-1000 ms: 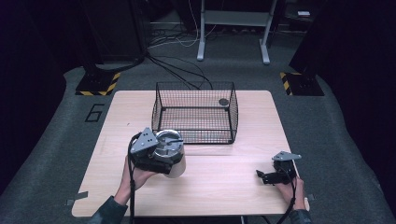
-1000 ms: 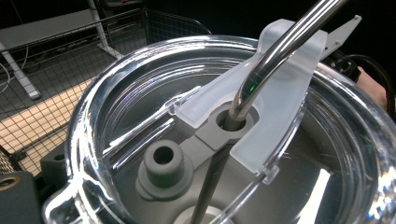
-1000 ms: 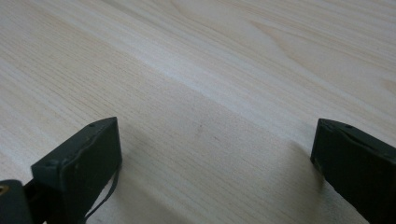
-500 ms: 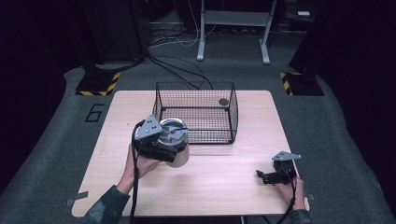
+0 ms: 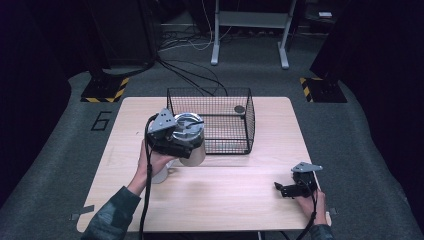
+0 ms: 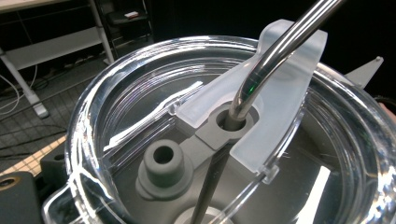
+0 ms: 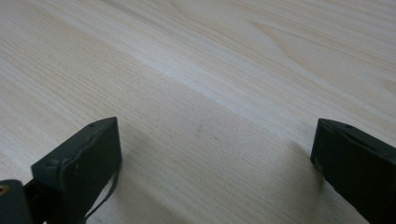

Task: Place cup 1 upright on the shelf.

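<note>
The left gripper (image 5: pixel 172 136) grips the steel tumbler (image 5: pixel 192 142) aloft beside the wire basket (image 5: pixel 210 122) near the tabletop's (image 5: pixel 240 185) far edge: rigid, slick, top-heavy; its straw (image 6: pixel 275 51) protrudes

Light wood table (image 5: pixel 235 200) stands on grey carpet (image 5: pixel 60 175) marked with the numeral 6 (image 5: pixel 101 120). Surroundings are dark; two black bases edged with yellow-black hazard tape (image 5: pixel 106 89) sit on the floor beyond the far corners. Cables (image 5: pixel 185 75) trail toward a grey metal frame (image 5: pixel 250 30) behind.
</note>
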A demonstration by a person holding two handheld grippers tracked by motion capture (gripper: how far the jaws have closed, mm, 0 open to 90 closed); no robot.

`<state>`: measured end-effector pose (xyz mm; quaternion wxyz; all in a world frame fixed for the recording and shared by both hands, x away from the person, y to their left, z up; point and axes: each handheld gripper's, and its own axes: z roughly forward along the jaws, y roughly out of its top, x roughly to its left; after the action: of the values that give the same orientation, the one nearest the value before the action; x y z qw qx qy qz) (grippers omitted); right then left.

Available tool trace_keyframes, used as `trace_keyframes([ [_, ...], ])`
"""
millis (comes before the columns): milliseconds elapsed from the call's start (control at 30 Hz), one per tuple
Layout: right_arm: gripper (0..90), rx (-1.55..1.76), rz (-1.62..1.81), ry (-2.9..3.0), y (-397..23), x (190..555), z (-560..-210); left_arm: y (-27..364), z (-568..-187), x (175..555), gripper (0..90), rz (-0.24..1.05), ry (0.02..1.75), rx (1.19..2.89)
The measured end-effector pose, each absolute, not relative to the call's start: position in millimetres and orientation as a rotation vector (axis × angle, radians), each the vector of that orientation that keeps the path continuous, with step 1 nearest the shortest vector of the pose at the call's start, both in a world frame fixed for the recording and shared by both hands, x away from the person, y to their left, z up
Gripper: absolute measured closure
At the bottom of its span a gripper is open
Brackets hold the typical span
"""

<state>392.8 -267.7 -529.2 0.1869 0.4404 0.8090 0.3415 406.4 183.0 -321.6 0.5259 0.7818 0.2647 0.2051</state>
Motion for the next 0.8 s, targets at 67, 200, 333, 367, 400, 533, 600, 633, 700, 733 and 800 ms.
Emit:
trace_keyframes([
  [67, 1.3, 1.239, 0.961, 2.277, -267.7, 392.8, -529.2, 181.3, -320.8, 407.9, 3.9, 0.497, 0.627, 1.866],
  [200, 1.3, 1.24, 0.962, 2.277, -267.7, 392.8, -529.2, 174.6, -313.5, 415.4, 3.9, 0.504, 0.62, 1.866],
  [333, 1.3, 1.24, 0.962, 2.277, -267.7, 392.8, -529.2, 170.5, -307.4, 421.3, 3.9, 0.516, 0.613, 1.863],
  [367, 1.3, 1.239, 0.961, 2.278, -267.8, 392.8, -529.2, 167.9, -304.3, 425.3, 3.9, 0.511, 0.616, 1.863],
  [400, 1.3, 1.239, 0.961, 2.277, -267.8, 392.8, -529.2, 166.4, -303.2, 427.8, 3.9, 0.52, 0.614, 1.858],
  [533, 1.3, 1.239, 0.961, 2.278, -267.8, 392.8, -529.2, 162.2, -300.9, 434.5, 3.9, 0.526, 0.617, 1.859],
  [600, 1.3, 1.239, 0.961, 2.277, -267.8, 392.8, -529.2, 159.6, -298.6, 440.8, 3.9, 0.528, 0.615, 1.864],
  [633, 1.3, 1.24, 0.962, 2.277, -267.7, 392.8, -529.2, 159.6, -298.6, 440.8, 3.9, 0.528, 0.615, 1.864],
  [700, 1.3, 1.239, 0.962, 2.277, -267.8, 392.8, -529.2, 157.9, -296.9, 444.1, 3.9, 0.531, 0.615, 1.863],
  [733, 1.3, 1.239, 0.961, 2.277, -267.8, 392.8, -529.2, 155.3, -294.9, 447.8, 3.9, 0.534, 0.618, 1.861],
  [800, 1.3, 1.239, 0.961, 2.277, -267.8, 392.8, -529.2, 153.8, -293.8, 450.4, 3.9, 0.544, 0.614, 1.862],
])
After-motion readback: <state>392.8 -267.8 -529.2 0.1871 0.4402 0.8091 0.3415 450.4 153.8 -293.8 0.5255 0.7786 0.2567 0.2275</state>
